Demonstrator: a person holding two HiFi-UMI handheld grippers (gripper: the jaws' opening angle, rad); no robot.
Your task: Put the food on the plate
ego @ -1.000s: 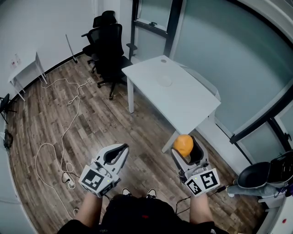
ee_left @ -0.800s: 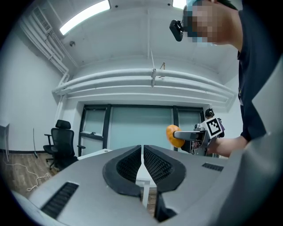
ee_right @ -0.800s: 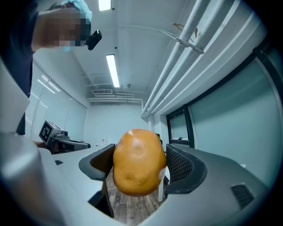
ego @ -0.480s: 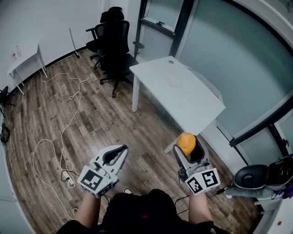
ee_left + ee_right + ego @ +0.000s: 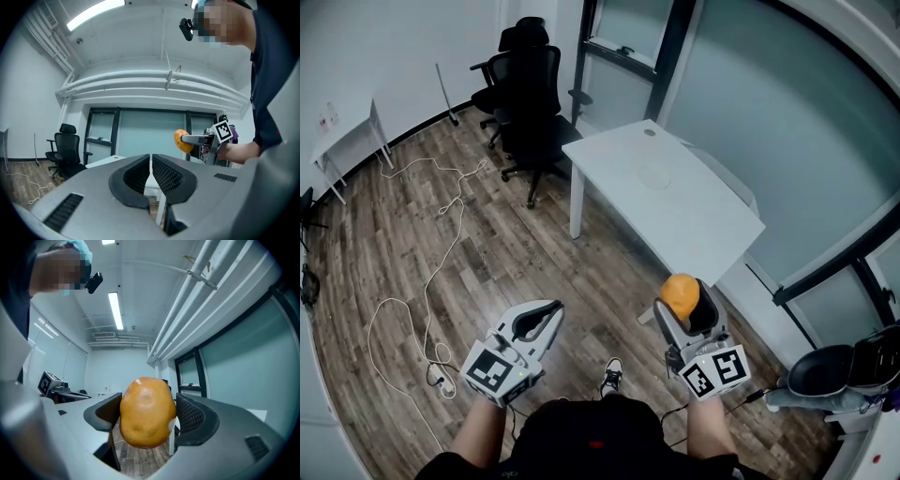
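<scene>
An orange-yellow potato-like food [image 5: 680,293] sits clamped between the fingers of my right gripper [image 5: 681,306], held up in the air over the wooden floor. In the right gripper view the food [image 5: 146,412] fills the gap between the black ribbed pads [image 5: 190,414]. My left gripper [image 5: 546,312] hangs level with it on the left, shut and empty; its pads [image 5: 140,171] meet at the tips. From the left gripper view the food [image 5: 180,140] shows off to the right. A white table [image 5: 675,202] stands ahead, with a faint round pale shape [image 5: 655,175] on its top.
Black office chairs [image 5: 530,89] stand beyond the table's left end. White cables [image 5: 431,281] trail over the wooden floor at left, with a small white side table [image 5: 347,136] by the wall. A glass wall runs along the right. A shoe [image 5: 612,376] shows between the grippers.
The room has shifted a little in the head view and a shoe now shows below. Both grippers keep their pose, the food still held in the right one.
</scene>
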